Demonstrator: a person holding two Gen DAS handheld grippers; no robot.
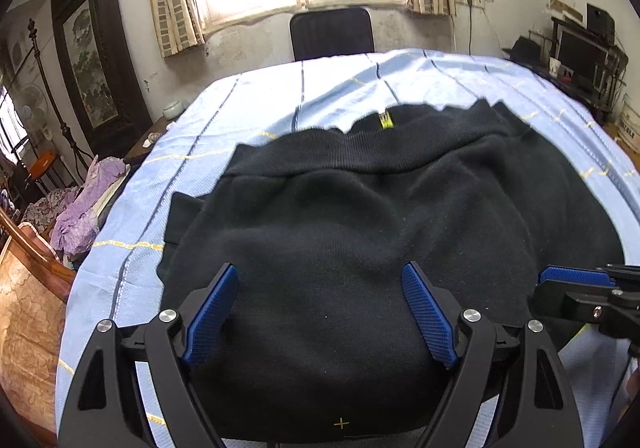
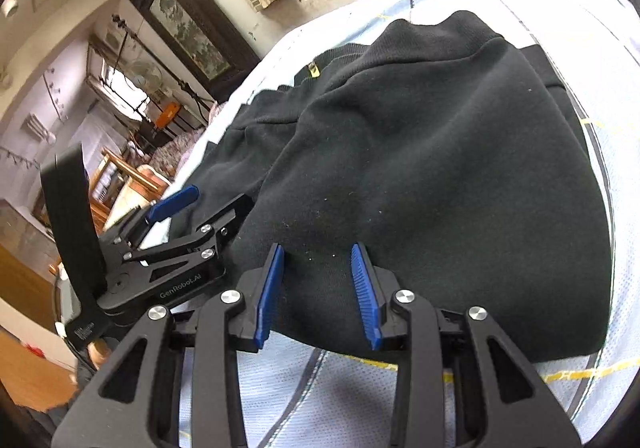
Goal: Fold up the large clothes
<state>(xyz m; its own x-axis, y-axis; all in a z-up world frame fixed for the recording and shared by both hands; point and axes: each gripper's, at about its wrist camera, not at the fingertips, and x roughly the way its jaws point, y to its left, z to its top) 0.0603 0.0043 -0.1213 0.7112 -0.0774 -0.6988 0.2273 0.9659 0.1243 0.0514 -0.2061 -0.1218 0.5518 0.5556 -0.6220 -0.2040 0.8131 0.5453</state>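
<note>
A large black sweatshirt (image 1: 360, 232) lies folded over on a table covered with a light blue striped cloth (image 1: 248, 108); a yellow neck label (image 1: 385, 121) shows near its far ribbed edge. My left gripper (image 1: 320, 276) is open, its blue pads (image 1: 212, 312) spread over the near part of the garment. My right gripper (image 2: 316, 252) is open over the garment's (image 2: 420, 176) near edge, pads apart and holding nothing. The right gripper also shows at the right edge of the left wrist view (image 1: 576, 280), and the left one at the left of the right wrist view (image 2: 176, 204).
A black chair back (image 1: 332, 33) stands beyond the table's far edge under a bright window. A dark framed picture (image 1: 96, 60) leans at the left wall. Purple cloth (image 1: 84, 208) and wooden furniture sit off the table's left side. Shelves with dark equipment (image 1: 584, 60) are at the right.
</note>
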